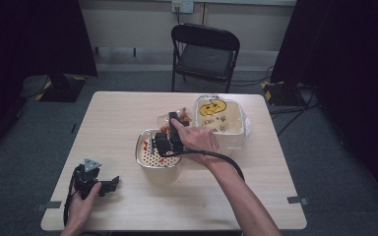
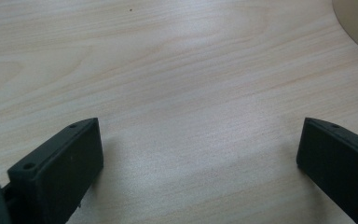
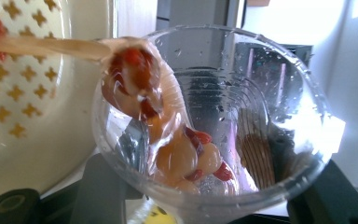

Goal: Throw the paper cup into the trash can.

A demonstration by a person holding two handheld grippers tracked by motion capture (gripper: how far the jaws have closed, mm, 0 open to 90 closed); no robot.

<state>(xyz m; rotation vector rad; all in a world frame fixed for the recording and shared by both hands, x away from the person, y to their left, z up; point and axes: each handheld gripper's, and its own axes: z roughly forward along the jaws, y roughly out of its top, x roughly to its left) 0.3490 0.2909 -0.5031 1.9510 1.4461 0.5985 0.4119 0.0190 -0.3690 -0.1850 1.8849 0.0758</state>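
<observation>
High view, right gripper (image 1: 173, 129): clamped on a clear plastic cup (image 1: 170, 119), held tipped on its side over the far rim of a perforated strainer bowl (image 1: 145, 160) near the table's middle.
High view, bin: a white container lined with a plastic bag (image 1: 220, 118) stands just to the right of this gripper, touching or nearly touching the strainer.
High view, left gripper (image 1: 109, 185): rests low on the table (image 1: 118, 113) at the near left corner, well apart from the strainer, which lies ahead and to its right.
Left gripper view, jaws: spread wide with nothing between them, bare wood below; a pale curved edge (image 2: 356, 25) sits at the upper right, probably the strainer's base.
Right gripper view, cup: gripped between the two jaws, its mouth facing back toward the camera, so its long axis runs straight ahead of the tool.
Right gripper view, contents: red and orange food pieces (image 3: 186, 156) cling wet to the cup's lower wall, and a wooden stick (image 3: 42, 46) with a clump reaches in from the left.
Right gripper view, strainer: lies to the left of the cup's rim.
Key relation: emptying likely depends on tilting the mouth leftward and down; the right hand is far nearer.
</observation>
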